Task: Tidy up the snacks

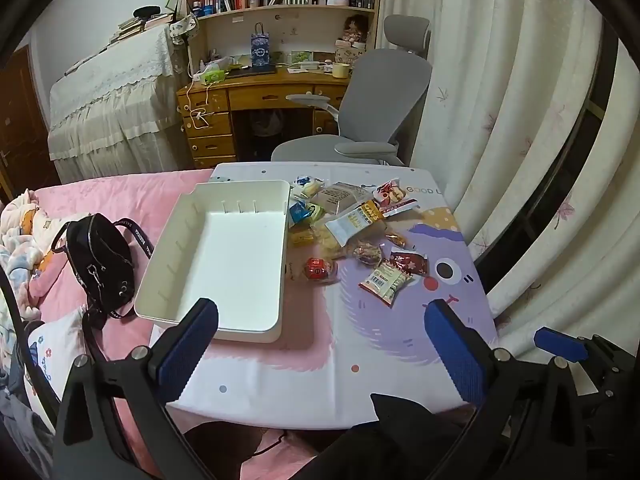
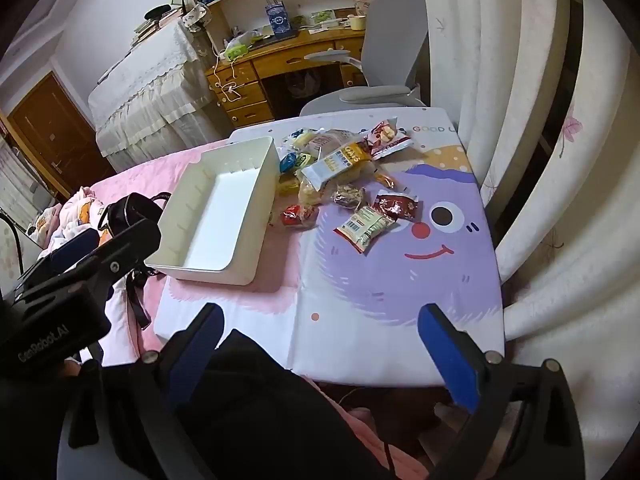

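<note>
Left gripper (image 1: pixel 320 344) and right gripper (image 2: pixel 320 344) are hovering over the table's (image 1: pixel 304 380) near edge — both spread wide, holding nothing. Snacks (image 1: pixel 352 228) are lying piled toward the far edge, just beside the white tray (image 1: pixel 224 252) — tray overhanging the left edge.

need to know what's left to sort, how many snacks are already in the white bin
0. The white bin is bare inside in both views. Every visible snack lies in the snack pile on the mat to its right; none seems hidden.
</note>
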Demonstrator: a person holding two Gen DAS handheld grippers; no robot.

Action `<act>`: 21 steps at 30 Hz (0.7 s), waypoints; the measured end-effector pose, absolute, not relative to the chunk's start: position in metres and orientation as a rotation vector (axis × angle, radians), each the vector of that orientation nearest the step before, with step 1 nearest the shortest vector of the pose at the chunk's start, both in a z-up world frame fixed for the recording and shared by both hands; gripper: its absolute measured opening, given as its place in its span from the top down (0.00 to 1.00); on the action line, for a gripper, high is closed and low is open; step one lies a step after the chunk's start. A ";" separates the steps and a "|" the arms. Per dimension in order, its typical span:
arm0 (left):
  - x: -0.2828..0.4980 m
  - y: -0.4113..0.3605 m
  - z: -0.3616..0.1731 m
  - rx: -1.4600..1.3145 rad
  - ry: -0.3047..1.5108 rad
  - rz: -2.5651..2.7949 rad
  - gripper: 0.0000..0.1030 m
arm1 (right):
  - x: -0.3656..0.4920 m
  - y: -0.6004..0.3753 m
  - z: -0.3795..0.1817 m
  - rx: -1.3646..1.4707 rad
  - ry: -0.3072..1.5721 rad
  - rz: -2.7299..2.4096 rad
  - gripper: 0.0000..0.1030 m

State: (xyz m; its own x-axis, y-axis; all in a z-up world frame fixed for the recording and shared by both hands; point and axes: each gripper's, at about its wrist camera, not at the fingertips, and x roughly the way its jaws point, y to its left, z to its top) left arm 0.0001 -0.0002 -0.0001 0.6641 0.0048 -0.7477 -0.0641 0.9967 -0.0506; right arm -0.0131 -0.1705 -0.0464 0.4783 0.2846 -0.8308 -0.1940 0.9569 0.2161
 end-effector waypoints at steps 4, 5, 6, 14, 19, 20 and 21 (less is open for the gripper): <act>-0.001 0.000 0.000 -0.078 0.850 0.037 0.00 | -0.014 -0.169 -0.047 0.094 1.033 0.296 0.05; -0.002 0.001 0.000 -0.079 0.850 0.036 0.00 | -0.014 -0.168 -0.047 0.093 1.033 0.296 0.05; -0.002 0.002 0.000 -0.080 0.850 0.038 0.00 | -0.013 -0.171 -0.046 0.105 1.037 0.297 0.05; 0.002 0.002 -0.001 -0.079 0.856 0.025 0.00 | -0.011 -0.170 -0.047 0.105 1.039 0.300 0.05; 0.005 0.002 0.002 -0.073 0.858 0.031 0.00 | -0.009 -0.171 -0.047 0.109 1.042 0.297 0.05; 0.005 0.003 0.002 -0.073 0.858 0.029 0.00 | -0.009 -0.170 -0.047 0.109 1.042 0.298 0.05; 0.005 0.003 0.003 -0.073 0.859 0.031 0.00 | -0.009 -0.170 -0.047 0.110 1.043 0.299 0.05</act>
State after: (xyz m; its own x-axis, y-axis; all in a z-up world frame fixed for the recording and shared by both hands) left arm 0.0053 0.0030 0.0028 0.6528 -0.0025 -0.7576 -0.0563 0.9971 -0.0518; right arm -0.0092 -0.1702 -0.0473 0.4678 0.2948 -0.8333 -0.1912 0.9542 0.2302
